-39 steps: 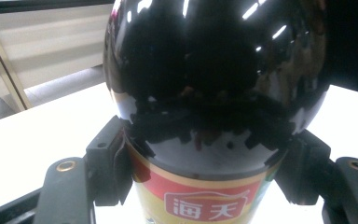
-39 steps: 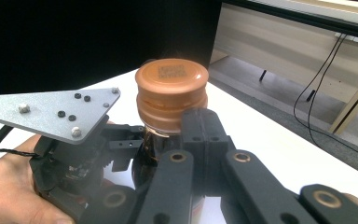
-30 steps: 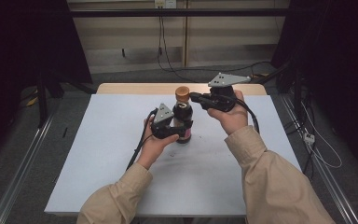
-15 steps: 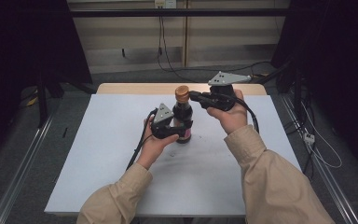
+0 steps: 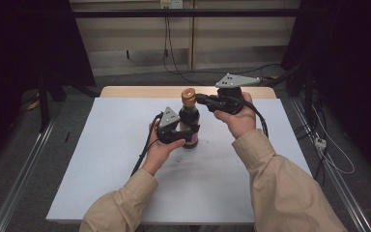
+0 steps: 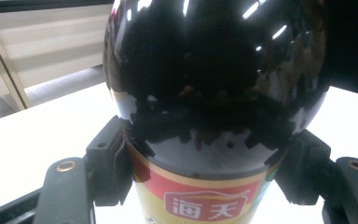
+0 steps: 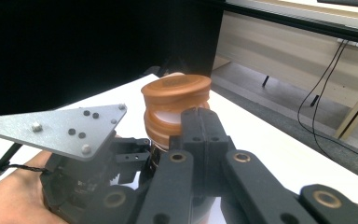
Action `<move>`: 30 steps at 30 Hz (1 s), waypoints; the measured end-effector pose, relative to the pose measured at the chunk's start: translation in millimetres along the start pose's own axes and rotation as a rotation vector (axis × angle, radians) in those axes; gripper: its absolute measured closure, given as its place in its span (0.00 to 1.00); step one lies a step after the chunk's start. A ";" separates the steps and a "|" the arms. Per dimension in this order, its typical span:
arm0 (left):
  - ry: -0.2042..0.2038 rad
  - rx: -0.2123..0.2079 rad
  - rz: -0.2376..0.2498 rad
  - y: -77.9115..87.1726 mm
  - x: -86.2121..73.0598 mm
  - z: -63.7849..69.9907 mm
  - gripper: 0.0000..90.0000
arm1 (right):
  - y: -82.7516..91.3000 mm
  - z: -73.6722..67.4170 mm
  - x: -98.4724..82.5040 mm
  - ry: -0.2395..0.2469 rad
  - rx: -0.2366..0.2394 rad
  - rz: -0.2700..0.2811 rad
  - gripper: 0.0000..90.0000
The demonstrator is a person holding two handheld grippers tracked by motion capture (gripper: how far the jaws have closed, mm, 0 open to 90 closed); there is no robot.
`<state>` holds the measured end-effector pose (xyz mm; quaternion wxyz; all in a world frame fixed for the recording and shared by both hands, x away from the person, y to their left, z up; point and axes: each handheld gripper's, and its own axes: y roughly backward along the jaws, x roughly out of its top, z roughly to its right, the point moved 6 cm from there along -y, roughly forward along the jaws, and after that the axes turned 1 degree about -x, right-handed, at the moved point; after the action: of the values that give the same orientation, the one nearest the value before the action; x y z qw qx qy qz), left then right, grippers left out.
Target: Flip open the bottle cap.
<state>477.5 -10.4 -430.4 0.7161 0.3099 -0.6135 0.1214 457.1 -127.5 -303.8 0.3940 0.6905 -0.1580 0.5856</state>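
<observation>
Near the middle of the table stands a dark glass sauce bottle (image 5: 190, 126) with a red-and-gold label and a copper-brown plastic cap (image 5: 189, 97), upright on its base. The left gripper (image 5: 174, 131) clamps the bottle's lower body, one black jaw pressed against each side at the label's top edge, as the left gripper view shows. The right gripper (image 5: 204, 100) comes in level from the right, its jaws drawn fully together and resting against the neck just below the cap; the right gripper view puts the closed tips in front of the cap's lower ring, beside it rather than around it.

The likely trouble lies at the cap: with the right jaws shut beside it instead of gripping it, any twist or push would probably slide off, or tip the bottle against the left hold. The glossy glass could also turn inside the left jaws.

The table (image 5: 116, 159) is covered in pale white sheet, its wooden edge showing at the far side. Beyond it are a grey floor, cables and dark curtains.
</observation>
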 end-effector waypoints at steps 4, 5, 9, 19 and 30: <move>0.004 0.000 0.000 0.1 -0.1 0.1 0.34 | -0.2 -0.6 1.3 -0.002 -0.002 -0.002 1.00; 0.004 0.000 -0.001 0.1 -0.1 0.1 0.34 | -0.2 -0.6 1.4 -0.003 -0.001 -0.002 1.00; 0.007 -0.002 -0.002 0.3 -0.1 0.0 0.34 | -0.1 -0.7 2.1 -0.010 0.002 -0.001 1.00; -0.004 0.015 -0.006 0.9 -0.7 -1.3 0.34 | -1.5 -2.6 6.5 0.008 -0.002 -0.006 1.00; 0.005 0.020 0.001 1.3 -1.1 -1.0 0.34 | -2.2 -3.3 9.5 0.018 -0.007 -0.014 1.00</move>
<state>477.4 -8.5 -431.1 0.7143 0.3163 -0.6109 0.1288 458.8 -121.3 -295.8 0.4021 0.6849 -0.1517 0.5885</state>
